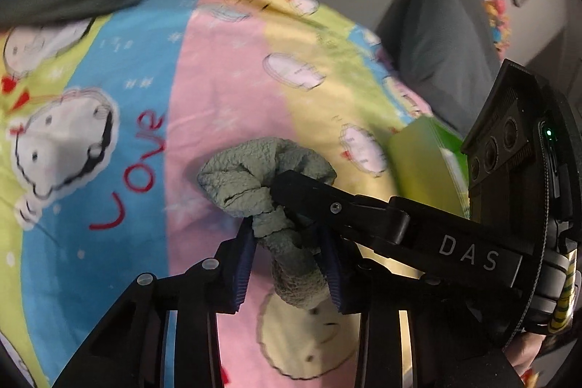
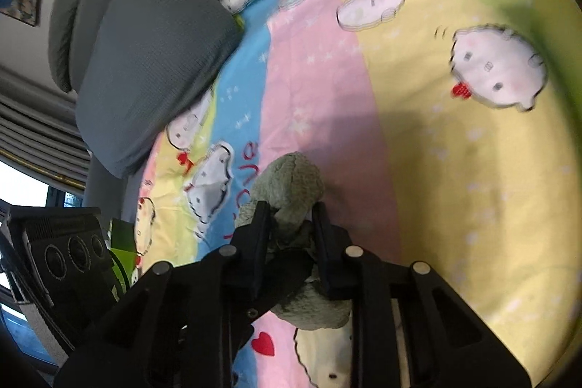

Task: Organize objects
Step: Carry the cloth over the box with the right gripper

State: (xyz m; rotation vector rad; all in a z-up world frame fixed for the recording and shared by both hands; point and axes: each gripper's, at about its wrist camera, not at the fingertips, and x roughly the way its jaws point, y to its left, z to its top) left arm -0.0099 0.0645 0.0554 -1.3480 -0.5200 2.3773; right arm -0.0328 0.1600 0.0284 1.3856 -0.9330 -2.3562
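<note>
You have the grey-green fuzzy sock (image 1: 254, 184) pinched by both tongs at once, bunched above the striped cartoon bedsheet (image 1: 203, 90). Your left tongs (image 1: 287, 264) are clamped narrow on its lower length, the cloth running toward 12 o'clock between the blue pads (image 1: 242, 264). Your right tongs (image 2: 291, 242) reach in from 3 o'clock in the left view and grip the bunched end. A green box (image 1: 425, 155) lies at 2 o'clock, grey cushions (image 2: 145, 68) beyond.
</note>
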